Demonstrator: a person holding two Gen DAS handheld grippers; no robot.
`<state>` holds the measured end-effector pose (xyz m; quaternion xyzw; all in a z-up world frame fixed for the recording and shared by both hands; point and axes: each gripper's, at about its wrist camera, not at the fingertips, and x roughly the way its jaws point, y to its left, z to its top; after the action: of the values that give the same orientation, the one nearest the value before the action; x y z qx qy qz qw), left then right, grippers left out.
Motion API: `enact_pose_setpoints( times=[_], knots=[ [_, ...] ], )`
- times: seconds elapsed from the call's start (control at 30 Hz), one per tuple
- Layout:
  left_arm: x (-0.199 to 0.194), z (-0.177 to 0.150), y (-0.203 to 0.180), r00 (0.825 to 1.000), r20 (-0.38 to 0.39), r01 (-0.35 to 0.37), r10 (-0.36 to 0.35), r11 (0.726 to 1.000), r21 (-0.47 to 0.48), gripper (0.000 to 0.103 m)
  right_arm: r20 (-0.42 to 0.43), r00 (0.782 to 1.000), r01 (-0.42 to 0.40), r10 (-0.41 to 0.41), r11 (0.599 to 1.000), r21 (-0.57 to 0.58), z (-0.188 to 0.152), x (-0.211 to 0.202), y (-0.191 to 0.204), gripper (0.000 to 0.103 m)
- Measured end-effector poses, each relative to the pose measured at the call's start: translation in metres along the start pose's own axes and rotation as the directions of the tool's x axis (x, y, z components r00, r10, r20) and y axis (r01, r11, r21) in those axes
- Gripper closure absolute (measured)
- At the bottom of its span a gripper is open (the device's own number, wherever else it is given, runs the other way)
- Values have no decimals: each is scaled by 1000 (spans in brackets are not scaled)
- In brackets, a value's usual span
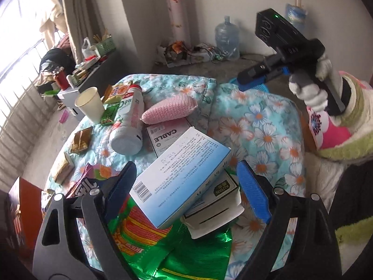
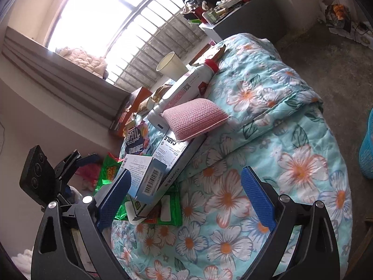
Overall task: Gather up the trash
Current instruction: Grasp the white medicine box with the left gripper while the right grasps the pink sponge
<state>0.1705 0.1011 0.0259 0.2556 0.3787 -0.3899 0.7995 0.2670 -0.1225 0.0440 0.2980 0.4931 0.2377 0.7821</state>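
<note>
**Both grippers open over trash pile on floral quilt**

L to R, left wrist view: gold wrappers [image 1: 80, 139] lie on quilt [image 1: 256, 126] near its left edge, paper cup [image 1: 89, 103] upright behind them, green packet [image 1: 109, 115] just beside cup. White bottle w/ pink label [image 1: 128, 121] lies on its side, base toward cam. Pink sponge [image 1: 169, 108] rests beside bottle, partly on CABLE box [image 1: 163, 137]. Blue-white carton [image 1: 181, 182] sits tilted on top of a cream box [image 1: 214, 217] and a big green foil bag [image 1: 177, 252]. Left gripper [image 1: 186, 191] jaws wide apart, carton between them but pads not touching it, nothing held. Far right: right gripper [image 1: 253, 79] in a gloved hand [image 1: 312, 91], up above quilt, well apart from pile.

Right wrist view: right gripper [image 2: 185, 196] jaws wide apart, empty, over bare quilt just right of carton [image 2: 144, 177]; left finger [image 2: 114, 198] overlaps carton edge in view, contact unclear. Blue basket [image 2: 367, 154] at right edge, on floor
</note>
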Motion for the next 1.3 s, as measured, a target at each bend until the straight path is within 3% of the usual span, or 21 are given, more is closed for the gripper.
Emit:
enact_pose_setpoints(
  times=[0.13, 0.27, 0.37, 0.5, 0.83, 1.03, 1.3],
  knots=[
    [19, 1, 9, 990, -92, 114, -108, 991, 70, 19, -46, 999, -12, 13, 999, 34, 13, 14, -3, 11],
    [36, 5, 19, 971, -164, 187, -174, 980, 68, 19, -85, 996, -32, 37, 998, 59, 24, 27, -6, 11],
    [48, 9, 25, 960, -197, 213, -197, 975, 63, 19, -121, 990, -62, 76, 991, 120, 29, 37, -15, 11],
    [61, 14, 35, 950, -206, 242, -234, 970, 12, 19, -157, 977, -97, 145, 954, 283, 32, 55, -39, 11],
    [69, 19, 39, 948, -211, 249, -239, 968, 19, 19, -107, 966, -154, 235, 858, 489, 49, 86, -67, 11],
    [77, 20, 35, 945, -239, 238, -223, 971, 36, 19, -84, 961, -175, 264, 814, 553, 59, 104, -75, 23],
    [85, 18, 38, 939, -281, 211, -199, 977, 13, 22, -56, 966, -174, 253, 795, 581, 55, 110, -85, 57]
  ],
)
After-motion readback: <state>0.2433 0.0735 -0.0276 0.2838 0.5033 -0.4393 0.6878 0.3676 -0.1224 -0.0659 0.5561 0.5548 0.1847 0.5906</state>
